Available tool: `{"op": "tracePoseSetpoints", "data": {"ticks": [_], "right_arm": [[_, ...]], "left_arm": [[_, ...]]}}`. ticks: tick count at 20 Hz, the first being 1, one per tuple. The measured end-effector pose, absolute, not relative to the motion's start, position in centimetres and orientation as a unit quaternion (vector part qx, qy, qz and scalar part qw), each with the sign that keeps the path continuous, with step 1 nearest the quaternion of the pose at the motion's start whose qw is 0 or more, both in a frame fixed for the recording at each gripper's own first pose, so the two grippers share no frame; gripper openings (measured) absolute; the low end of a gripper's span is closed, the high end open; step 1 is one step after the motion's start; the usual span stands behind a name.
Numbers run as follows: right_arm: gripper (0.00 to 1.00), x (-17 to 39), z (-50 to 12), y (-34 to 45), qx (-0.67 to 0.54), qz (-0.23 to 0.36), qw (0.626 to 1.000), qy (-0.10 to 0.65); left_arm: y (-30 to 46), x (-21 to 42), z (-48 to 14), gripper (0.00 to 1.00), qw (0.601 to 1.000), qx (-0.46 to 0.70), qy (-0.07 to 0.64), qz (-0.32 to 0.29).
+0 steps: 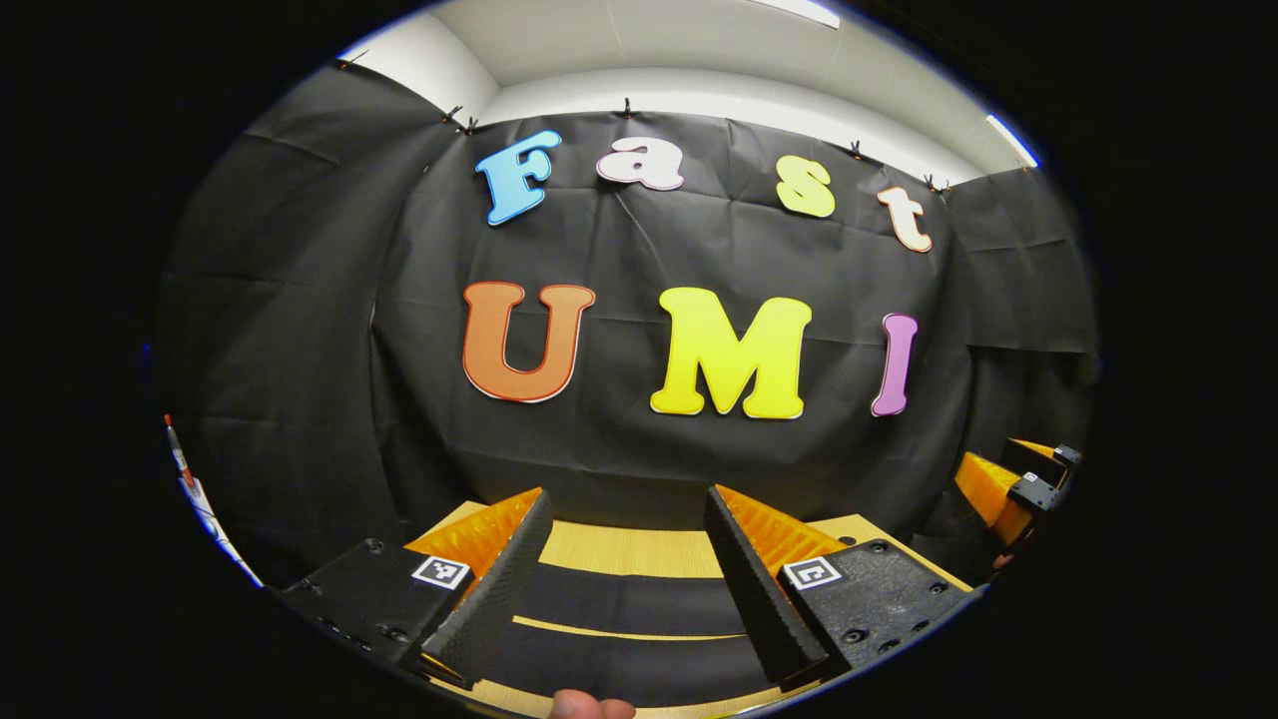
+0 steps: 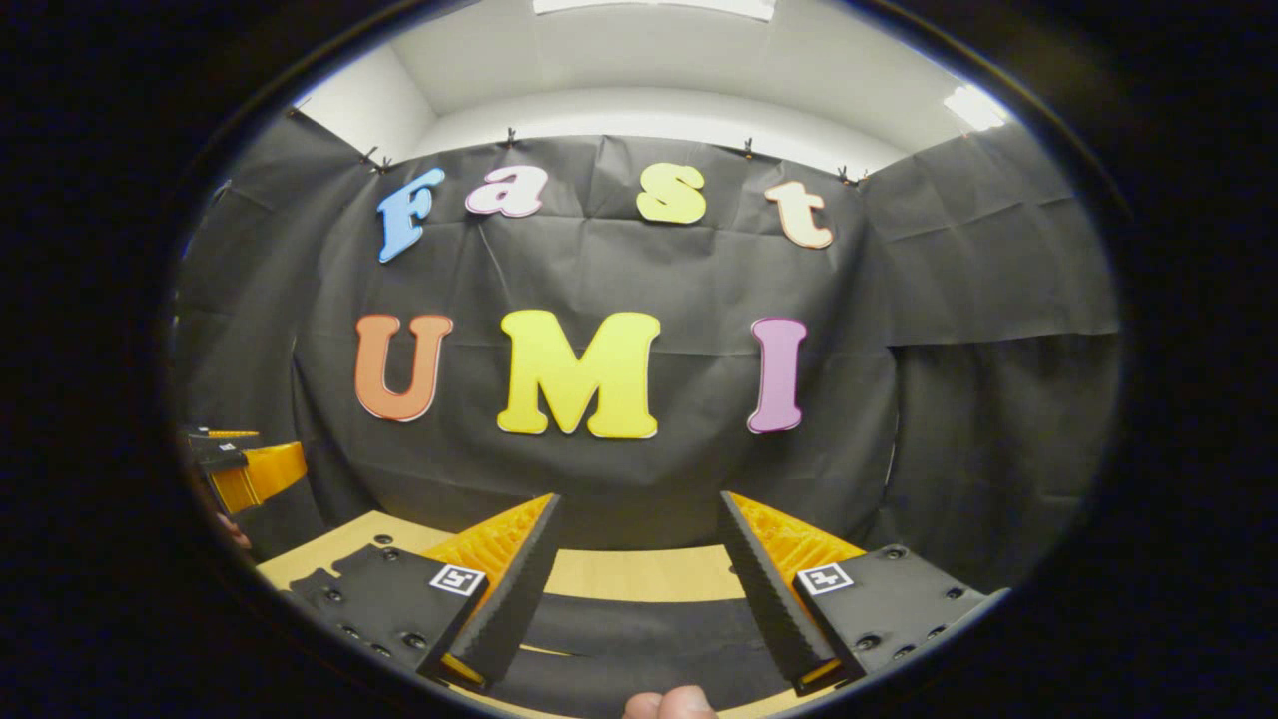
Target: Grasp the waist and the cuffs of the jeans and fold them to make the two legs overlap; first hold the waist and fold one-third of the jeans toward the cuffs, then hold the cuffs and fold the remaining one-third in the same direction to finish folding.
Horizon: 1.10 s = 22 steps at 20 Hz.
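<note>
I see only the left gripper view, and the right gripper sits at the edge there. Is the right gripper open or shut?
Observer: Open. In the right gripper view, the right gripper has its fingers wide apart and grips nothing.
Operator: What is under it?
Observer: The dark jeans lie on the table, below the fingers and not pinched.
</note>
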State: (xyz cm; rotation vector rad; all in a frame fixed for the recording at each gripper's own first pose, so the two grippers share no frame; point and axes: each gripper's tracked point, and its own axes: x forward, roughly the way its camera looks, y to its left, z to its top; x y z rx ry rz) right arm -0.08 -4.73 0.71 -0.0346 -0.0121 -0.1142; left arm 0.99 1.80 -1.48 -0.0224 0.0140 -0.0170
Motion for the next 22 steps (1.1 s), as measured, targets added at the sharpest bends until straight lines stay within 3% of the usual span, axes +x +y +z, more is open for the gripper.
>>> {"op": "tracePoseSetpoints", "data": {"ticks": [9, 15, 19, 22], "right_arm": [[0.97, 1.1, -3.4, -10.2, -0.019, -0.065, 0.996, 0.05], [0.96, 1.9, -10.4, -17.9, -0.007, -0.026, 0.99, 0.135], [0.96, 1.2, -17.4, -24.5, 0.065, -0.069, 0.968, 0.233], [0.98, 0.3, -22.1, -28.4, 0.143, -0.126, 0.935, 0.299]], "left_arm": [[0.7, 2.6, -6.5, 0.98, 0.996, -0.031, 0.079, -0.025], [6.2, 0.8, -13.0, 0.98, 0.982, -0.054, 0.164, 0.077], [11.3, -0.7, -16.6, 0.99, 0.965, -0.1, 0.196, 0.144], [15.2, -1.9, -19.8, 0.98, 0.934, -0.196, 0.226, 0.195]]}}
